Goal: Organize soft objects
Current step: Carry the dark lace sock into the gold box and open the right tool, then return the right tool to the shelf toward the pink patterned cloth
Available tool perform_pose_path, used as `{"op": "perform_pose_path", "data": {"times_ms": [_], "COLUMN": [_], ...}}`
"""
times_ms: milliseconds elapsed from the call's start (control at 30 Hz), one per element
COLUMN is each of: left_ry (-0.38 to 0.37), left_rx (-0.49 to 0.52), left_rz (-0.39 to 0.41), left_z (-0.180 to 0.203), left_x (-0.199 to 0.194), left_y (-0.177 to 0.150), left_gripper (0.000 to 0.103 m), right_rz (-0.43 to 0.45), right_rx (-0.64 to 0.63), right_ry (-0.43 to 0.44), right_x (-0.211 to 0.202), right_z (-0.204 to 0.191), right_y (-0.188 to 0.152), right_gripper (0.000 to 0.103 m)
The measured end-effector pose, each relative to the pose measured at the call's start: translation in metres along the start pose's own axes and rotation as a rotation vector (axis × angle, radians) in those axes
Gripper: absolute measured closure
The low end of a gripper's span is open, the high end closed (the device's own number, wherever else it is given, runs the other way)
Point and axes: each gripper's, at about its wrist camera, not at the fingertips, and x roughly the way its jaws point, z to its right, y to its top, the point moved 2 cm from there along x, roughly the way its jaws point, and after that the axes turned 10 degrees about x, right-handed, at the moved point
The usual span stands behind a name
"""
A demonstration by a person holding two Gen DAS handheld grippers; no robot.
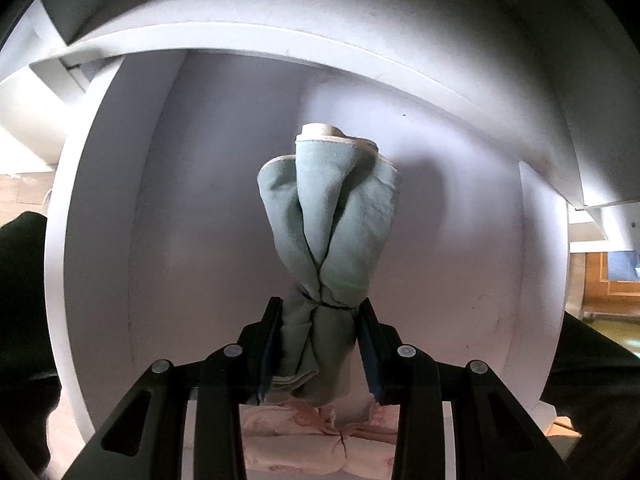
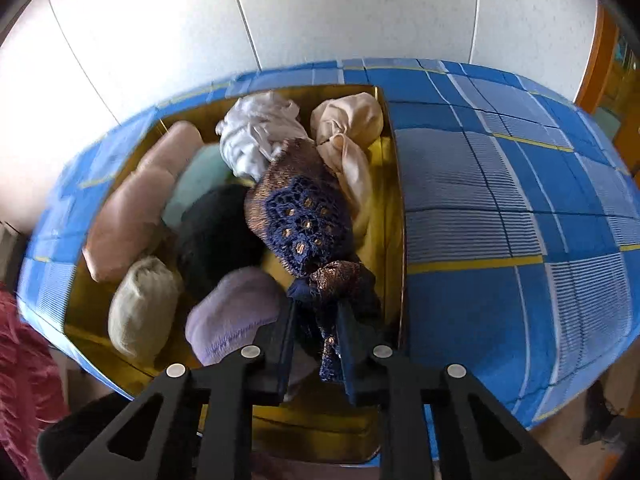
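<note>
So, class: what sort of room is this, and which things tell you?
Probably a bedroom. A checked blue bedspread covers what looks like a bed, a yellow box on it holds rolled cloths, and a white shelf frames an empty cubby.

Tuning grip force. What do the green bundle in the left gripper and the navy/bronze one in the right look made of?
Green bundle: soft matte woven cloth, probably cotton or fleece; fine even surface, stitched pale hem, soft folds.
Navy and bronze bundle: openwork crochet or lace over a shiny metallic-looking knit; holes show and the bronze threads glint. The fibre itself cannot be told.
</note>
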Motion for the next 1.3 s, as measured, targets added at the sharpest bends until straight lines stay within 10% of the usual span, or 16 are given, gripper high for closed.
{"op": "perform_pose_path", "data": {"times_ms": [533,1000,1300], "left_ry": [0.013,0.058,0.145], "left_rx": [-0.034,-0.066,-0.055], "left_rz": [0.061,0.168,0.170], "left_z": [-0.018,-0.029,-0.022], "left_x": [-0.028,-0.069,-0.078], "left_y": [-0.016,-0.042,-0.040], "left_gripper": [0.067,0.067,0.067], "right_rz": [0.122,-0.532,-0.718], "right_rx": [-0.134,-0.630,-0.677], "right_ry": [0.278,0.135,0.125], "right_x": [-0.056,0.103,0.165], "right_z": [0.017,-0.035,-0.054], "right_y": [-0.106,-0.262,-0.294], "right_gripper": [0.072,0.071,0.064]}}
